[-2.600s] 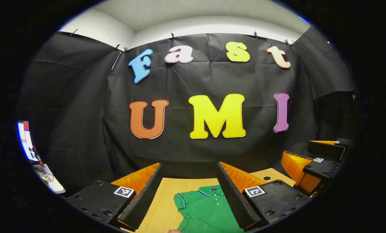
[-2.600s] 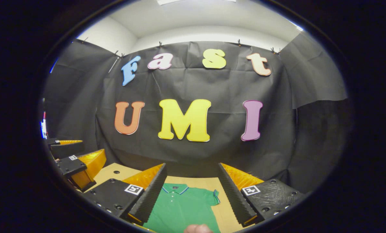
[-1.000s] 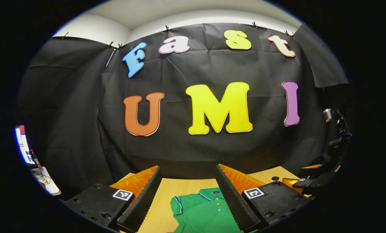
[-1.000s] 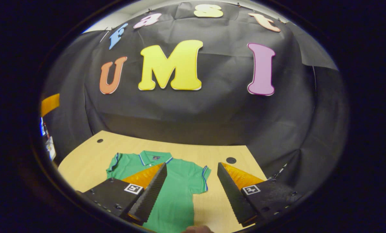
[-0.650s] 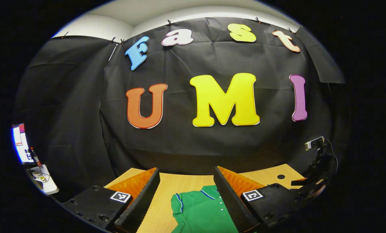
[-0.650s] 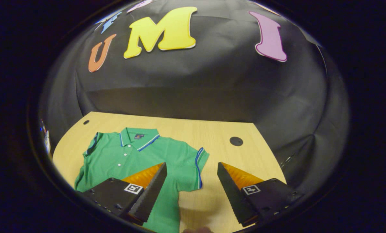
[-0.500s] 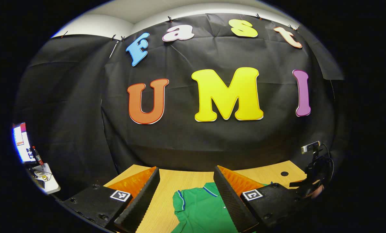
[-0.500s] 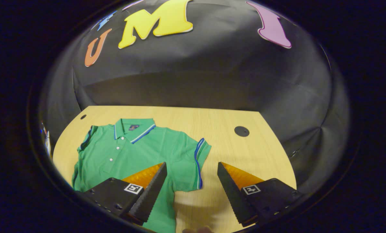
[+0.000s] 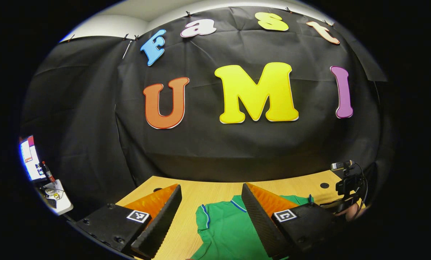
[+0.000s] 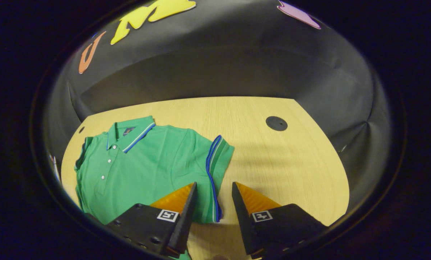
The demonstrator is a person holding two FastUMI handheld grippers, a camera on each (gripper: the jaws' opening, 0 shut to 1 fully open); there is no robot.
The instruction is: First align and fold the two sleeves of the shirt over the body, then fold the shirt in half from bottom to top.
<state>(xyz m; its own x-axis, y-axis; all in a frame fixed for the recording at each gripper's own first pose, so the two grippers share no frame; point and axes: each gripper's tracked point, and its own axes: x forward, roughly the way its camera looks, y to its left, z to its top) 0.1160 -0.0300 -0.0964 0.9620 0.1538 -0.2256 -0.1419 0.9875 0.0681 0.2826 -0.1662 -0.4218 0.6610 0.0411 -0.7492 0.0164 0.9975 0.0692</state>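
Note:
A green polo shirt with blue-trimmed collar and cuffs lies flat, front up, on the light wood table. In the right gripper view its near sleeve points toward me. My right gripper hovers just over that sleeve's cuff, its fingers apart on either side of the blue hem and not pressing on it. In the left gripper view my left gripper stands open above the shirt, over its other sleeve and collar. The right gripper's body and the hand holding it appear at the far right.
Round black holes mark the table's far corners. Black cloth walls close the table at the back and sides. A lit screen and a white shelf with small items stand off to the left.
The right gripper has tipped downward and come closer to the near sleeve, and its fingers have narrowed around the cuff. The left gripper has tilted down a little and stays open.

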